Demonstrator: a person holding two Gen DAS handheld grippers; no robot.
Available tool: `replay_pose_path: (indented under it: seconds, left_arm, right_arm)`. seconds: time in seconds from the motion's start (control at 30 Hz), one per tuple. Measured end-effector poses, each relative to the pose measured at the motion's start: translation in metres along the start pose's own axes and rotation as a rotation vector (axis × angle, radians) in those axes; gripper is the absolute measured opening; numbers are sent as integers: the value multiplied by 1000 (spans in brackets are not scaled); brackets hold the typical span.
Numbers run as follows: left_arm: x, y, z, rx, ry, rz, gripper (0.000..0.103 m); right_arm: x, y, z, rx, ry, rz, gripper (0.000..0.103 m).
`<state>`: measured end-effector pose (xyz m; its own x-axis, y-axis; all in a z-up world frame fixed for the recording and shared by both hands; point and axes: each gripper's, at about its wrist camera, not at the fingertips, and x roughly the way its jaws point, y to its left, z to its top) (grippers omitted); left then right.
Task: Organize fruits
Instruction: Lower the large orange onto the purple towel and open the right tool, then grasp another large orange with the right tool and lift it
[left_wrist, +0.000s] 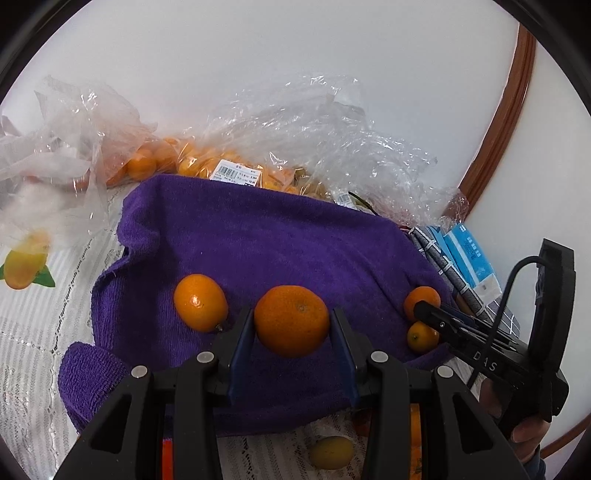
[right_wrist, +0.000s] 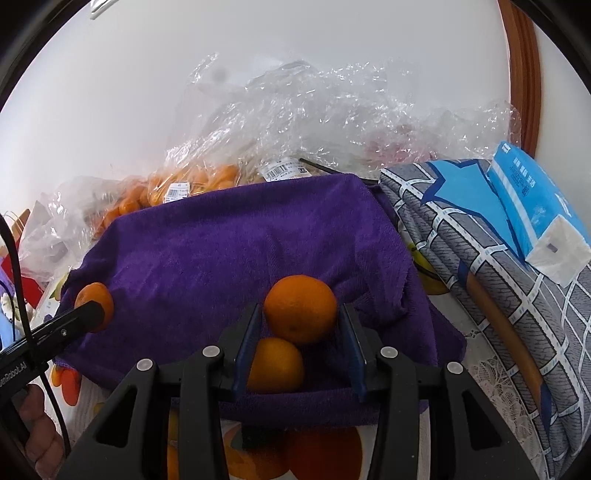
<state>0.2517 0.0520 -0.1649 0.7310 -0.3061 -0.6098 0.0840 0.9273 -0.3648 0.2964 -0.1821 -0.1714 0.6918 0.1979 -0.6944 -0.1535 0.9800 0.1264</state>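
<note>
Four loose oranges lie on or over the purple towel (left_wrist: 266, 240), which is spread across the table (left_wrist: 33, 332) under its white lace cloth printed with fruit. Behind the towel, at the far side against the pale wall, crumpled clear plastic bags (left_wrist: 332, 136) are heaped, and the left ones hold many small oranges (left_wrist: 147, 162). White barcode labels (left_wrist: 236, 171) are stuck on those bags; their print is too small for me to read. To the right of the towel sits a folded grey cloth with a white grid and a blue star (right_wrist: 480, 236), and on top of it a blue tissue pack (right_wrist: 532, 199) with white writing I cannot make out. A brown wooden frame (left_wrist: 502, 122) curves up the right edge. Nothing stands between my grippers and the fruit.

My left gripper (left_wrist: 291, 325) is clamped on a mandarin (left_wrist: 291, 319), its blue pads pressing both flanks, just above the near middle of the towel. Another orange (left_wrist: 201, 302) rests on the towel just to its left. My right gripper (right_wrist: 301, 325) is clamped on a second orange (right_wrist: 301, 308) at the towel's near right part, and a smaller orange (right_wrist: 275, 363) sits right beneath it, touching it. The right gripper's side reads "DAS" in the left view; the left one's reads "Robot.AI".
</note>
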Motion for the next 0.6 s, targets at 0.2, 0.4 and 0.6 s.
replay_pose_path:
  seconds: [0.2, 0.4, 0.6]
  left_arm:
    - [-8, -5, -1, 31, -40, 3, 55]
    - [-19, 0, 0, 14, -77, 20, 55]
    - [-47, 11, 13, 7, -140, 87, 55]
  right_arm:
    - [-13, 5, -2, -22, -26, -8, 53]
    - [-30, 9, 0, -25, -78, 17, 63]
    - [-54, 11, 1, 11, -30, 54, 63]
